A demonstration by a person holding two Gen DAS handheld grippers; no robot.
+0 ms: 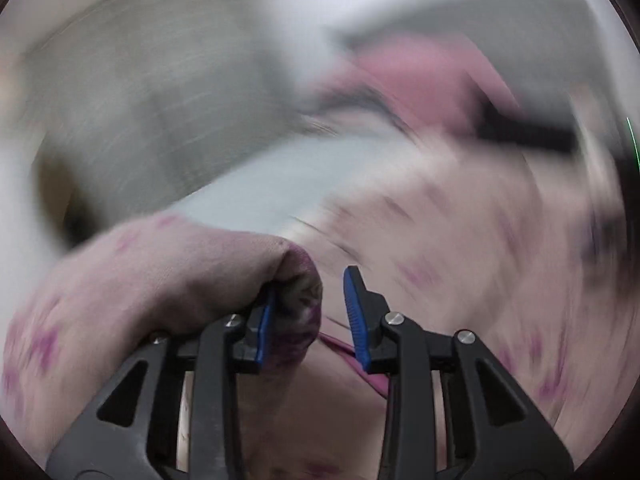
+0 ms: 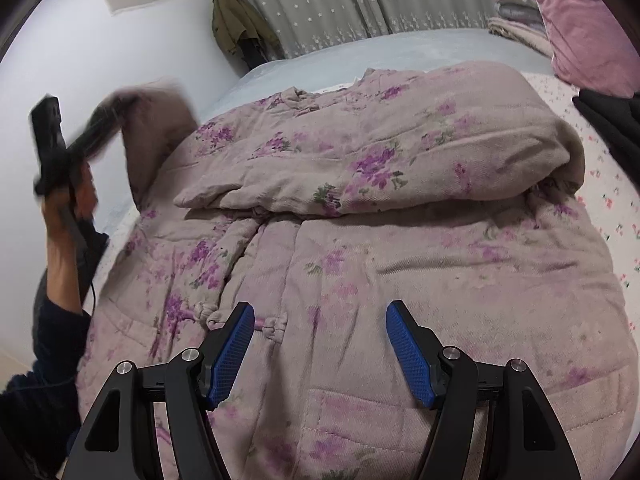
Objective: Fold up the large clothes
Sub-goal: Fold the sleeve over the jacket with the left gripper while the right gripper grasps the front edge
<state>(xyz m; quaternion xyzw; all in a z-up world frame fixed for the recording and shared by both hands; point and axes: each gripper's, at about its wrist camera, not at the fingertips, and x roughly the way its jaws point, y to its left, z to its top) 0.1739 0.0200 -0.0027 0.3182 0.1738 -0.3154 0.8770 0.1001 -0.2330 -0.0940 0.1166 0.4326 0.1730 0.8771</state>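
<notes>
I am swinging the sleeve (image 1: 168,272) draped over my half-open left gripper (image 1: 308,316), aiming squarely across the coat (image 2: 360,240); right gripper (image 2: 320,352) hanging open, empty.

The padded jacket (image 2: 360,240) is dusty pink with purple flower sprays and small green leaves; its knotted cloth buttons (image 2: 276,325) match the pink. Both the right claw (image 2: 320,354) and the left claw (image 1: 308,316) are black with blue ribbed pads (image 2: 412,356). The bed sheet (image 2: 400,48) is pale blue-grey. The pillow (image 2: 580,28) is rose pink. The curtain (image 2: 320,0) is grey with small white stars. A cover (image 2: 612,208) at the right is white with tiny red flowers. The wall (image 2: 100,52) is white.
</notes>
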